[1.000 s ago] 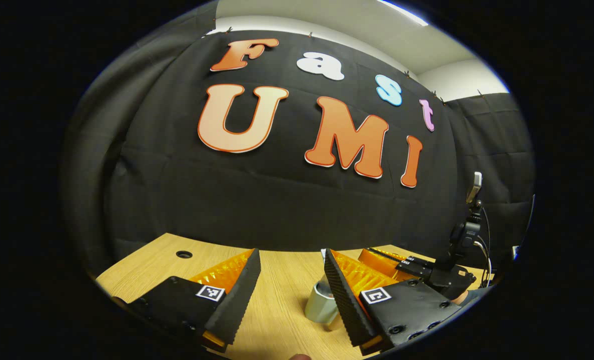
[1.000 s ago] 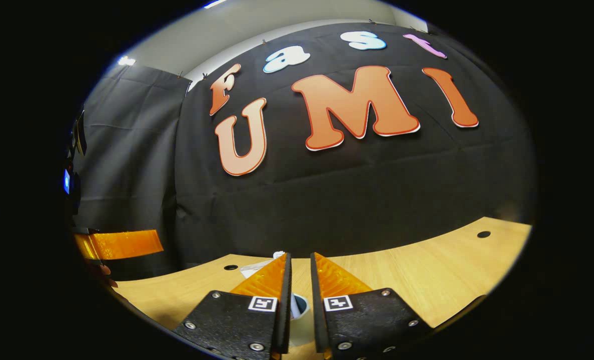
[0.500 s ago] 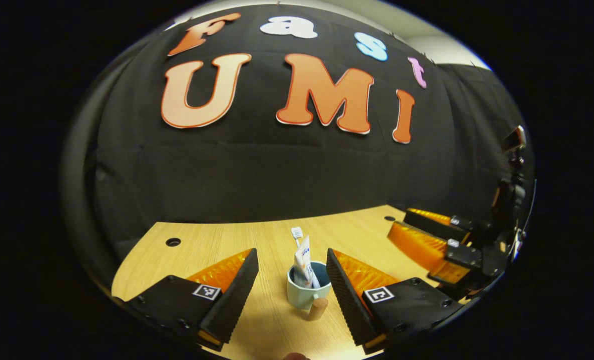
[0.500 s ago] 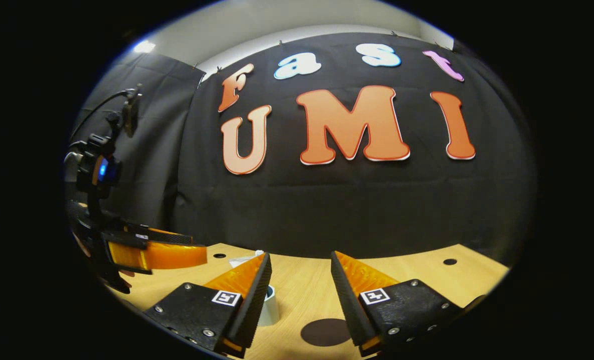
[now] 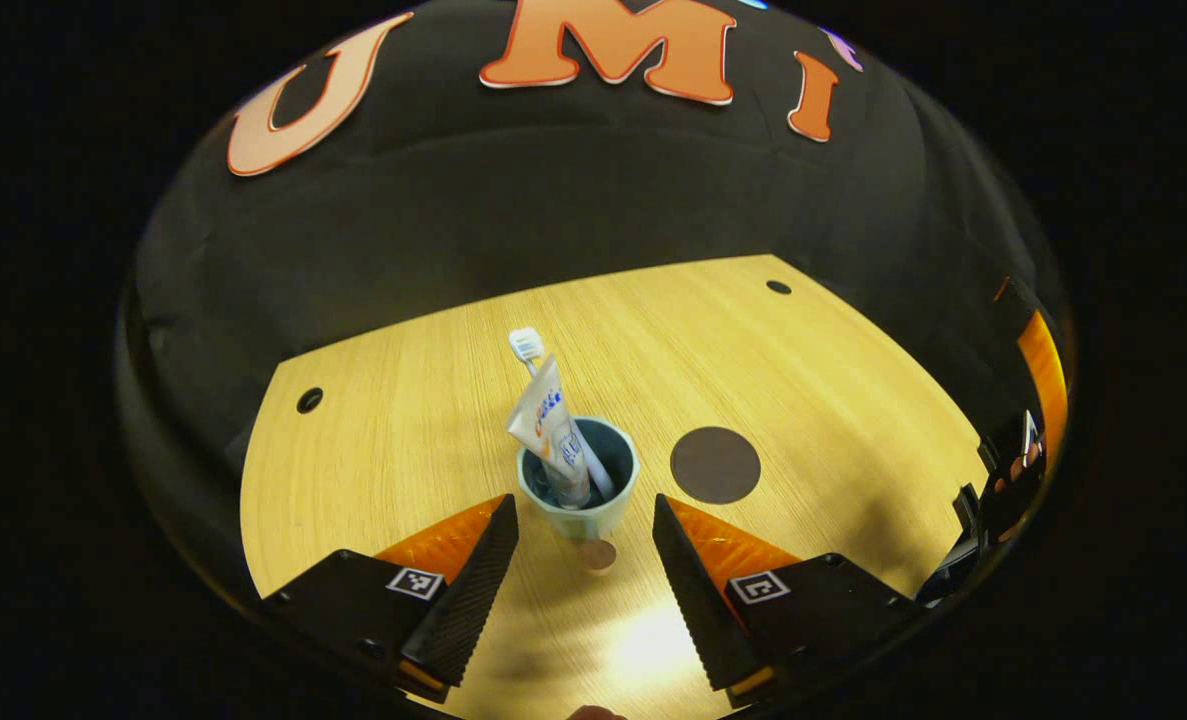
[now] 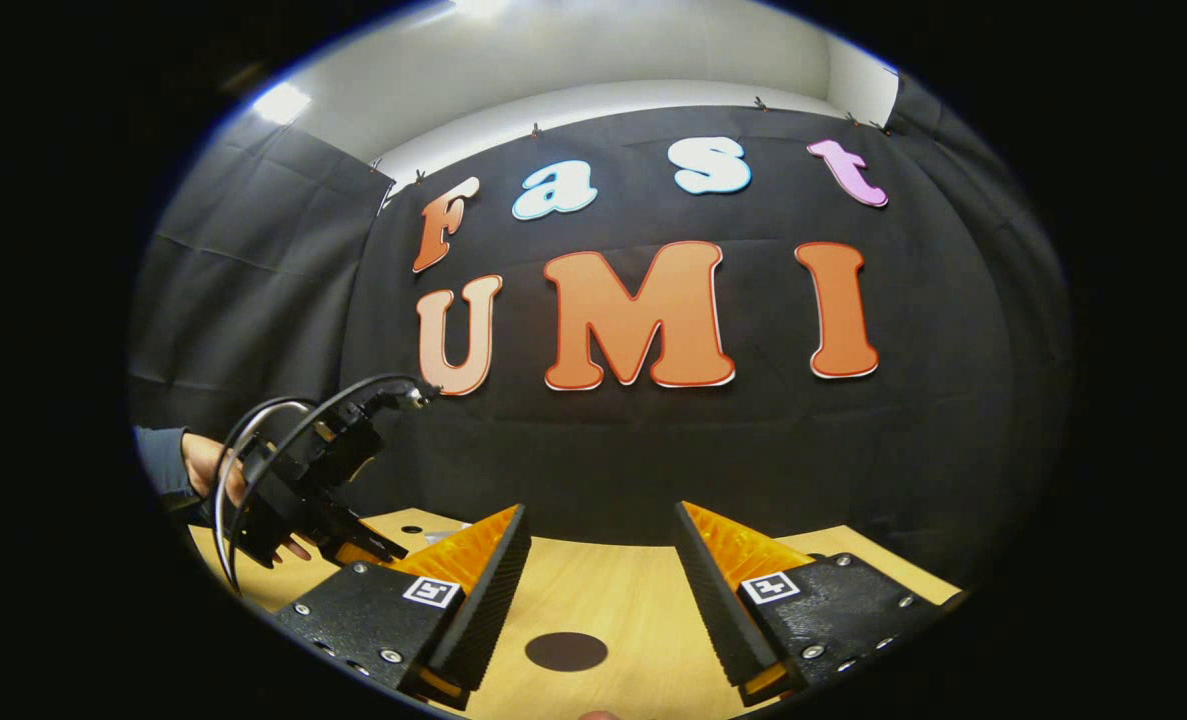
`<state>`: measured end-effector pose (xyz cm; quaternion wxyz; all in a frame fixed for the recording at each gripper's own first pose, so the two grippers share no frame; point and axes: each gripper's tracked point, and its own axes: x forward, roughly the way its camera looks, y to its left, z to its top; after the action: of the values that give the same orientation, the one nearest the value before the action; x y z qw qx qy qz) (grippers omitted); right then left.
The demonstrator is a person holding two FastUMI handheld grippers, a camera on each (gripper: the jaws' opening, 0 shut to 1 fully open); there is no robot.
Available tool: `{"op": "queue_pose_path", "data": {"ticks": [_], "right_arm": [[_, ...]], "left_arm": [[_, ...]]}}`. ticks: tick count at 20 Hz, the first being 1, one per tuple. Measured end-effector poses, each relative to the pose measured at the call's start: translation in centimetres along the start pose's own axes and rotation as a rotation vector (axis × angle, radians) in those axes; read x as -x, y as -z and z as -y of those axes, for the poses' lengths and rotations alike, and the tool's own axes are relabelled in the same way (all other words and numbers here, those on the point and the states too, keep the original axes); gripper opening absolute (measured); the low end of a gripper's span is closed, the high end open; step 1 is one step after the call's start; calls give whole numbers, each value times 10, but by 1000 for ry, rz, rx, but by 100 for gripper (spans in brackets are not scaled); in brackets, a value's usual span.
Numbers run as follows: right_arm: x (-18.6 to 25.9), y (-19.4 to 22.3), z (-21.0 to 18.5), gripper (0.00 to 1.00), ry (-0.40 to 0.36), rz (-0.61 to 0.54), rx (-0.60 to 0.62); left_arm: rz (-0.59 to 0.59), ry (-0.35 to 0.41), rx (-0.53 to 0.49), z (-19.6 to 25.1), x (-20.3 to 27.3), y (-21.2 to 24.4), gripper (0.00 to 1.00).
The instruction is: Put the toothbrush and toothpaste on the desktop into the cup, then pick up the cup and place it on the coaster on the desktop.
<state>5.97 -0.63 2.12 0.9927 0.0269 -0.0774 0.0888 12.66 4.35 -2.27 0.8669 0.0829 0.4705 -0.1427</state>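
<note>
Overhead, lit ceiling (image 6: pixel 593 60) — wooden desktop (image 5: pixel 803 360) below, both grippers (image 5: pixel 583 575) (image 6: pixel 598 590) spread apart.

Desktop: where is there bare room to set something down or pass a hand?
The desktop is bare left of the cup, and bare right of the coaster. It is crowded between cup and coaster, and in front of the cup by the open left hand-held gripper.

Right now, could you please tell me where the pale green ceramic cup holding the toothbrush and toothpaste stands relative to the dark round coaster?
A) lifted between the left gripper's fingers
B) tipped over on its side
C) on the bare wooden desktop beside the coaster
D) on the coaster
C: in the left gripper view the pale green ceramic cup stands upright on the wooden desktop, apart from the dark round coaster, with the left gripper open in front of it.
</note>
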Motion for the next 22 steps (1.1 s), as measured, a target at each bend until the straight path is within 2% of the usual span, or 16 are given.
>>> {"op": "queue_pose_path", "data": {"ticks": [1,2,3,6,7,10,12,14,16,17,20,22], "right_arm": [[8,-2,8,92,10,-3,13],[16,0,15,87,15,-11,21],[24,1,20,87,18,-21,26],[47,3,33,89,25,-35,52],[53,3,35,89,26,-36,55],[66,7,42,90,29,-50,61],[73,8,47,90,39,-56,77],[77,11,49,90,43,-58,89],[78,16,47,90,36,-69,83],[79,19,47,90,34,-77,77],[81,24,48,90,35,-85,86],[82,24,48,90,37,-83,88]], "left_arm": [[-50,11,10,5,-3,7,88],[-102,16,20,8,-6,14,88],[-145,15,26,11,-15,22,93],[-233,-40,19,1,-29,29,84],[-260,-59,11,-2,-33,30,84],[-324,-88,-2,-2,-45,27,84],[-346,-96,-9,-3,-45,22,90],[-357,-81,-18,5,-47,10,78],[-366,-101,-28,9,-50,7,63],[-364,-110,-26,11,-51,11,63],[-343,-104,-27,22,-55,4,34],[-325,-108,-16,18,-58,3,28]]}}
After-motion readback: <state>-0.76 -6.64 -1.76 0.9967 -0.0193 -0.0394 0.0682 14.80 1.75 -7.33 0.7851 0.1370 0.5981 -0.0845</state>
